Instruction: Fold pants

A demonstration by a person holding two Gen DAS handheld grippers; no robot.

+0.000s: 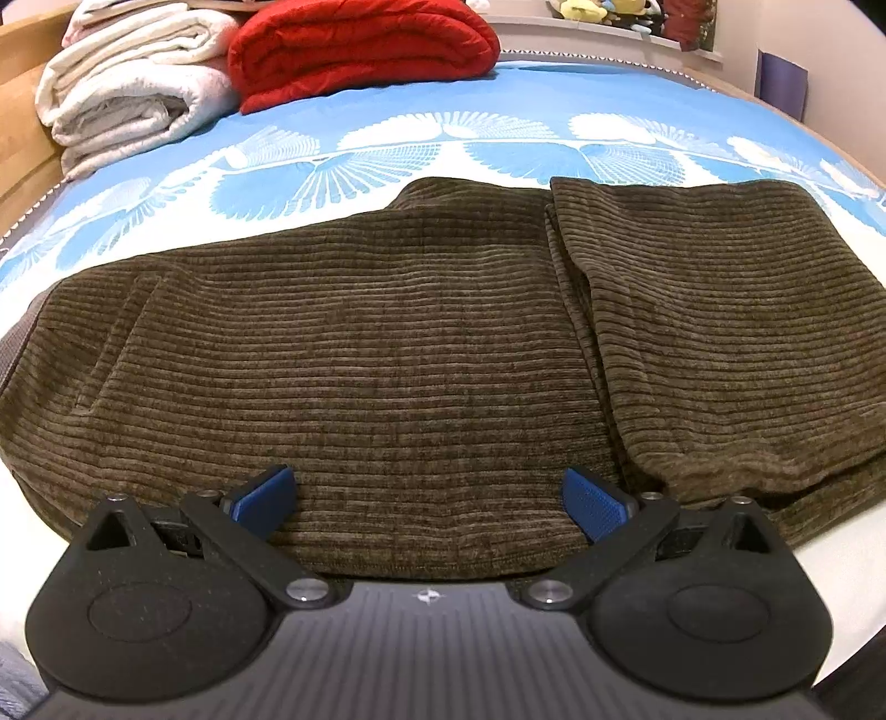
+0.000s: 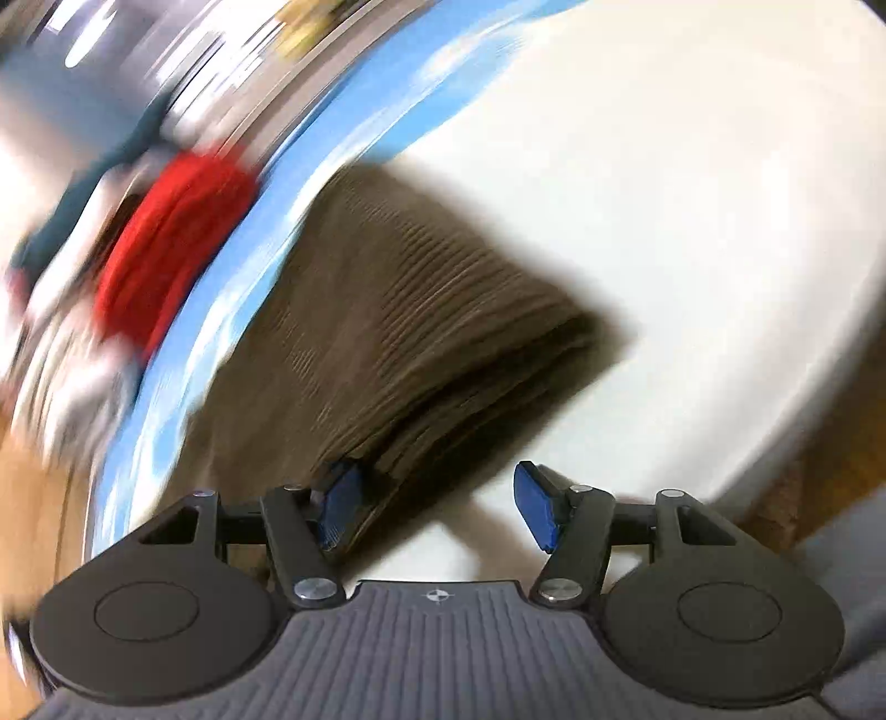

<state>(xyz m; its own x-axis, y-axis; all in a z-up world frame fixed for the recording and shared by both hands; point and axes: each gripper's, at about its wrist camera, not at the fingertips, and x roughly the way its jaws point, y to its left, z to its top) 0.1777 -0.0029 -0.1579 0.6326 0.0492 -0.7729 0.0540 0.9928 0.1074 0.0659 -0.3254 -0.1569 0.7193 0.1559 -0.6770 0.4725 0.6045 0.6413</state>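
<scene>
pants (image 1: 398, 343): dark olive-brown, ribbed in fine cords like corduroy; the same brown, blurred, in my right view (image 2: 398, 310)
sheet (image 1: 498, 94): bright blue, with a band of white fan or shell shapes in thin blue lines; plain white nearest me
red quilt (image 1: 360, 50): solid red, folded
white blanket (image 1: 133, 83): off-white, faintly textured
my left gripper (image 1: 429, 504): black arms, blue pads (image 1: 592, 507), grey ribbed body
my right gripper (image 2: 437, 512): same black, with blue pads (image 2: 534, 509)
bed frame (image 1: 22, 111): light brown wood
</scene>
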